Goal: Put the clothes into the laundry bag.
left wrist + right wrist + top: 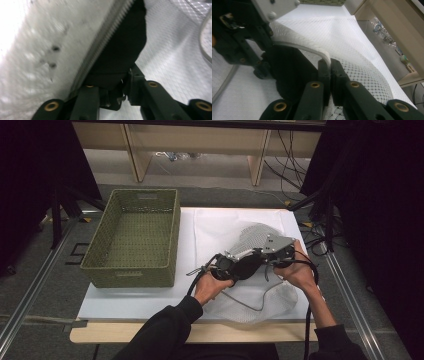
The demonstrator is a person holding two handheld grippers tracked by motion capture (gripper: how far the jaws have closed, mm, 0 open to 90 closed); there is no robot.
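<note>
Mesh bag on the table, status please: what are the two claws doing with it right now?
Right claw shut on mesh bag rim. Left claw gripping a black item at the bag's zipper. Basket apart at left, nothing in the way.

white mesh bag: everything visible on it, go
The white mesh bag looks like soft netted fabric with a zipper along its opening and a corded rim. It lies crumpled on the white table cover, right of the green basket, with a dark item in its mouth. The right gripper pinches the rim edge; the left gripper sits at the dark item by the zipper.
</note>
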